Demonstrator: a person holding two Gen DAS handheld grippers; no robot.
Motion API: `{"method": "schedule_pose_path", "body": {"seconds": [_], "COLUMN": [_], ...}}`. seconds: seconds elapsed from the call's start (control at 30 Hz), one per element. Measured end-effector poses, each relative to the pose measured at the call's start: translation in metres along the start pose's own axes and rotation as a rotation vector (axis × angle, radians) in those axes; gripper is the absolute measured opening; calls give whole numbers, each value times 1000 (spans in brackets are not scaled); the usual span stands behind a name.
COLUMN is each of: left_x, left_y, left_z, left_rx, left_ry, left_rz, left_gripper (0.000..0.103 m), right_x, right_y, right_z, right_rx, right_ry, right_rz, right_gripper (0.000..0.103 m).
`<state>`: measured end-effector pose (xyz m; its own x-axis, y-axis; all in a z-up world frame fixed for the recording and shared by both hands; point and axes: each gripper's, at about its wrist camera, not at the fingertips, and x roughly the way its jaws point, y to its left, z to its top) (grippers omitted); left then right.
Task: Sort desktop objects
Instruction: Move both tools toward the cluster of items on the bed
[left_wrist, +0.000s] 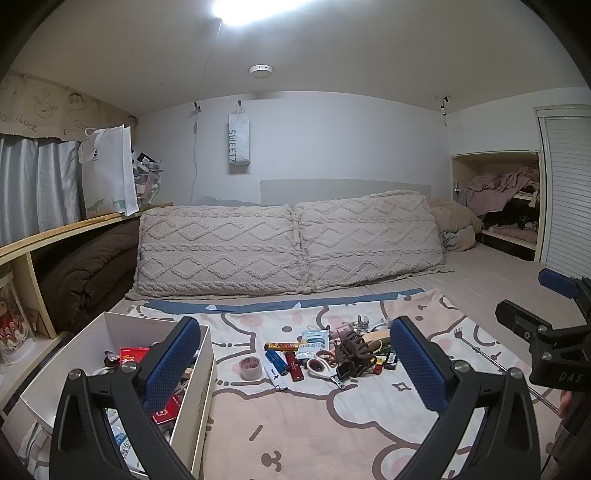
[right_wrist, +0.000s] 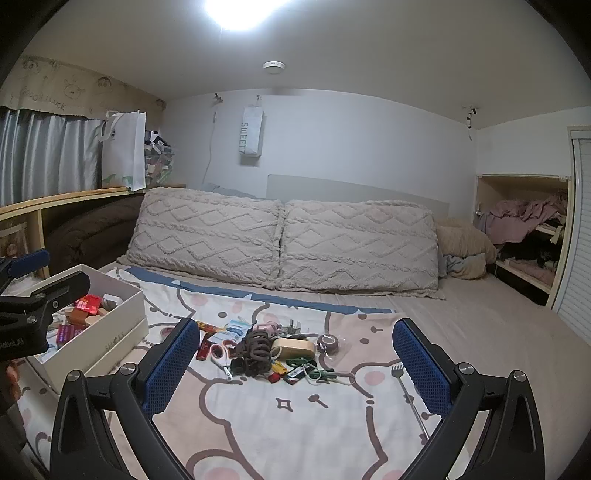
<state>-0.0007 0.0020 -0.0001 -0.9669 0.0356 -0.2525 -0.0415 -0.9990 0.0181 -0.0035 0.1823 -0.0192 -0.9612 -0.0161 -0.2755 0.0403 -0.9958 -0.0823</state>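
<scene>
Left wrist view. Left tongs (left_wrist: 295, 363) spread wide, nothing between the blue pads. Pile (left_wrist: 332, 356) of small things lies on the blanket (left_wrist: 295, 435) ahead, between the two fingers. Readable in it: tape roll (left_wrist: 250, 367), scissors (left_wrist: 325, 369), brown hair claw (left_wrist: 351, 350). The rest overlap and are hard to tell apart. White box (left_wrist: 199, 398) sits at left, just beside the pile; the left finger hides much of its inside, and red packets show behind it. Right tongs (left_wrist: 546, 332) enter at the right edge, cut off by the frame, so their spread cannot be told here. Back scratcher (left_wrist: 480, 350) runs under them, its handle end hidden. Bare blanket lies near the camera.

Right wrist view. Right tongs (right_wrist: 297, 365) released and wide, holding nothing. The pile (right_wrist: 266, 350) lies ahead, nearer the left finger, which covers its left edge. Back scratcher (right_wrist: 406, 391) lies apart from it, beside the right finger. Box (right_wrist: 110, 332) at left, partly masked by the left tongs (right_wrist: 33, 291). Open blanket (right_wrist: 295, 435) in front; pillows (right_wrist: 280, 243) bound the far side.
</scene>
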Motion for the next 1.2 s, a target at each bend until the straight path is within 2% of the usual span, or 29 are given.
{"method": "schedule_pose_path", "body": {"seconds": [0.4,0.8,1.2], "left_x": [0,12,47], "left_y": [0,5,11], "left_z": [0,-9,-24], "left_rx": [2,5,-20], "left_ry": [1,28,107], "left_rz": [-1,12,32], "left_gripper": [103,103,103], "right_x": [1,19,53], "right_y": [1,3,0], "right_z": [-1,-9,-26], "right_rx": [1,0,16], "right_ry": [4,51,124], "right_rz": [3,-3,6], "right_gripper": [103,103,103]}}
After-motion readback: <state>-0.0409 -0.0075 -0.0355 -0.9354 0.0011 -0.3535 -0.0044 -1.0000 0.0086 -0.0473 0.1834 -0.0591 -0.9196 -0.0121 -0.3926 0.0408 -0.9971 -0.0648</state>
